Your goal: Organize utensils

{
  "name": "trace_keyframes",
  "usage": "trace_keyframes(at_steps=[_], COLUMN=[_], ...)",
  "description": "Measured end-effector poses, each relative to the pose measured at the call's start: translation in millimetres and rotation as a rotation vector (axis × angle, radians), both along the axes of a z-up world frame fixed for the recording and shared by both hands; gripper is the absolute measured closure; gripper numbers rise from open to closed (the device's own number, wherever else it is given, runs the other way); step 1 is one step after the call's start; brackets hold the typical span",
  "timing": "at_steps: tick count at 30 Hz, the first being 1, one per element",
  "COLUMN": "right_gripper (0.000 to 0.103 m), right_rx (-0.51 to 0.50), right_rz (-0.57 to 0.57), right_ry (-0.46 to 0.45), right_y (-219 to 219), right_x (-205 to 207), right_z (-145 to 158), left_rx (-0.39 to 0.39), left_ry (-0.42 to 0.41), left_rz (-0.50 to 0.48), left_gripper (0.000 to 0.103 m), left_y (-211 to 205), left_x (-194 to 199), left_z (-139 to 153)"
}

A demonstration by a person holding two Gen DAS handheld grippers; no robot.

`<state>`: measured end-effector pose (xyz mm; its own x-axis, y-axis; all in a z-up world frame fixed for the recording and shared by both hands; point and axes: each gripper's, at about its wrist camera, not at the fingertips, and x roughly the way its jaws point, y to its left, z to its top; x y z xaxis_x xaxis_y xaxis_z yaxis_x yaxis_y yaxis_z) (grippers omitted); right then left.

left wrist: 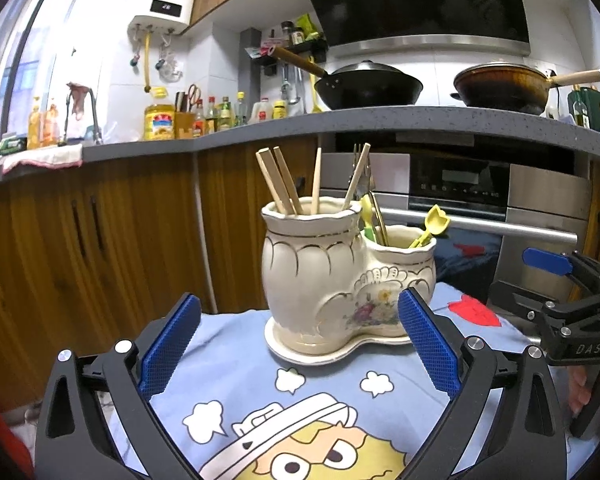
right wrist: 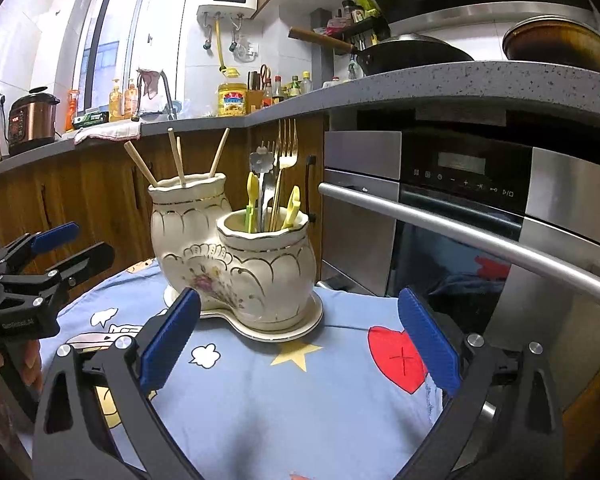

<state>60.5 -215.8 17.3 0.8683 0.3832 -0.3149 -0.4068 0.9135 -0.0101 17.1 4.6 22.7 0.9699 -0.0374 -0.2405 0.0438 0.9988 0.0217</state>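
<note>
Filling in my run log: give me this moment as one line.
left gripper: jaws open, empty | right gripper: jaws open, empty | chopsticks, forks in ceramic holder | holder on cloth

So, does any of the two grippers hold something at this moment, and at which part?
Nothing is held. The left gripper and the right gripper both stand open and empty, short of the ceramic holder.
</note>
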Motion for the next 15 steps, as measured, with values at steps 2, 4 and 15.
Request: trace_keyframes(at_steps=[2, 4, 15], right_gripper=[0.005, 0.005, 0.005], right_rx=[-0.001, 0.0, -0.007], right_rz=[0.0, -0.001, -0.001], right_ry=[-0.003, -0.002, 0.003], right_y=[0.4, 0.6, 2.7], right_x=[-0.7, -0.2, -0.4], right_z=[0.1, 0.3, 0.5], left_rx=[-0.002, -0.005, -0.013], left_ry=[-0.001, -0.004, -0.018], left_rz=[0.007, 0.018, 0.027], left_gripper=[0.005, 0.005, 0.005], left_y=[0.3, 0.9, 4.2], left_x=[-1.0, -1.6, -3.6], left_z=[0.1, 0.2, 2.6])
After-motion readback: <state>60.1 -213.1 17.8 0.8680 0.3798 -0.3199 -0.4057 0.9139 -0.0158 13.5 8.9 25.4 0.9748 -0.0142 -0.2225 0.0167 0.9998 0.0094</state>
